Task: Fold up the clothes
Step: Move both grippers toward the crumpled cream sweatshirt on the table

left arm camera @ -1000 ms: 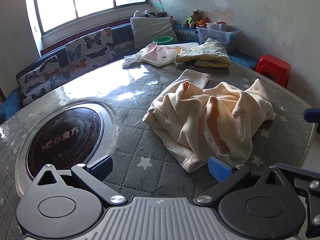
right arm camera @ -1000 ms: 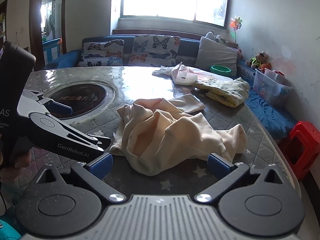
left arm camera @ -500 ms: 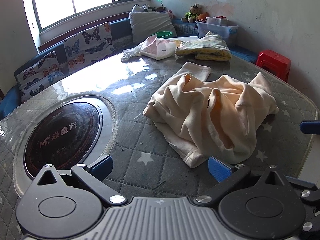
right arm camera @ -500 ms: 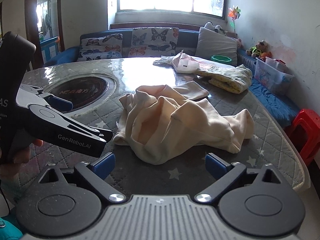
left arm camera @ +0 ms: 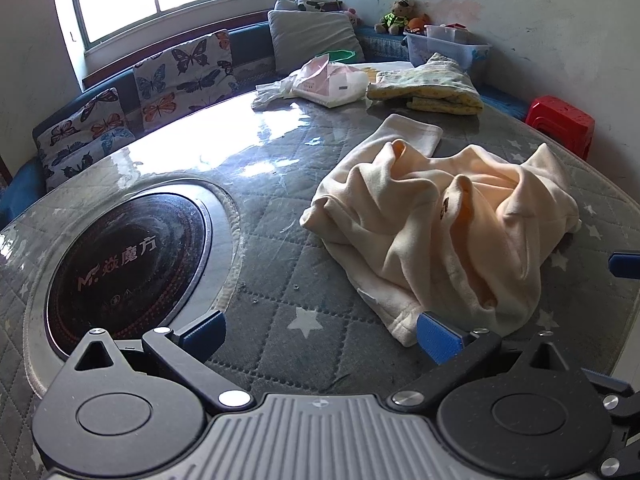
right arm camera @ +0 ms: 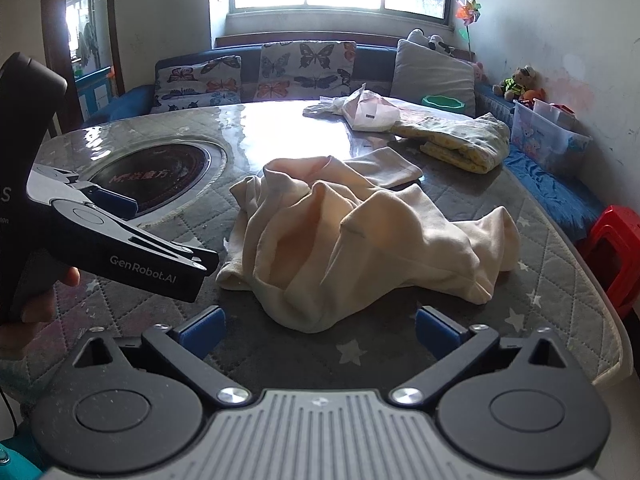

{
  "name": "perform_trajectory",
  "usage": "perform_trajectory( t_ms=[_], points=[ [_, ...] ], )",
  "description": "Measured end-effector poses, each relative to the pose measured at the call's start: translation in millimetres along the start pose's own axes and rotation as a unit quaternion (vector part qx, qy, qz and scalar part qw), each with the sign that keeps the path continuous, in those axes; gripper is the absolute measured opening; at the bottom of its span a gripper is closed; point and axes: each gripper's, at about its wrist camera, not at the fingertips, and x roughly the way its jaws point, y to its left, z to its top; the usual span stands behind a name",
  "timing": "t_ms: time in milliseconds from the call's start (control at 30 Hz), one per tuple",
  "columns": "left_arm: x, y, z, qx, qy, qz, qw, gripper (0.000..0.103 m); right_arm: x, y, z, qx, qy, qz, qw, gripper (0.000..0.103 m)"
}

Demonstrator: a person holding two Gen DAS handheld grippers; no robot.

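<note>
Through the left wrist camera I see my left gripper (left arm camera: 320, 334) with its blue-padded fingers spread wide and nothing between them, hovering low over the near edge of the quilted grey table (left arm camera: 280, 216). The cream garment (left arm camera: 444, 232) lies crumpled in a heap on the table's right half, ahead and to the right; its near hem sits just beside my right-hand blue pad, and I cannot tell whether the two touch. A round black cooktop (left arm camera: 124, 256) is set into the table on the left. Towards the far edge lie a folded yellow-patterned cloth (left arm camera: 430, 90) and a pale pink bundle (left arm camera: 328, 84). A red stool (left arm camera: 560, 124) stands off the table to the right, and a blue pad of the other gripper shows at the right border.

Through the right wrist camera my right gripper (right arm camera: 318, 330) is likewise spread wide and empty, low over the near rim. The cream garment (right arm camera: 360, 236) is straight ahead, bunched in the middle of the table (right arm camera: 560, 280), its nearest fold just beyond the fingertips and apart from them. The left gripper (right arm camera: 116, 224) reaches in from the left, held by a hand (right arm camera: 36, 304), its tip near the garment's left edge. The cooktop (right arm camera: 160, 172) lies behind it.
</note>
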Motion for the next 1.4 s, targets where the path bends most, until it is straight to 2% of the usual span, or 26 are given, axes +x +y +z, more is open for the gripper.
perform_trajectory(
  t_ms=[1400],
  points=[
    [31.6,0.8,30.2,-0.005,0.025,0.004,0.9997,0.103,33.5,-18.8,23.4,0.005,0.014,0.016,1.0,0.103]
  ],
)
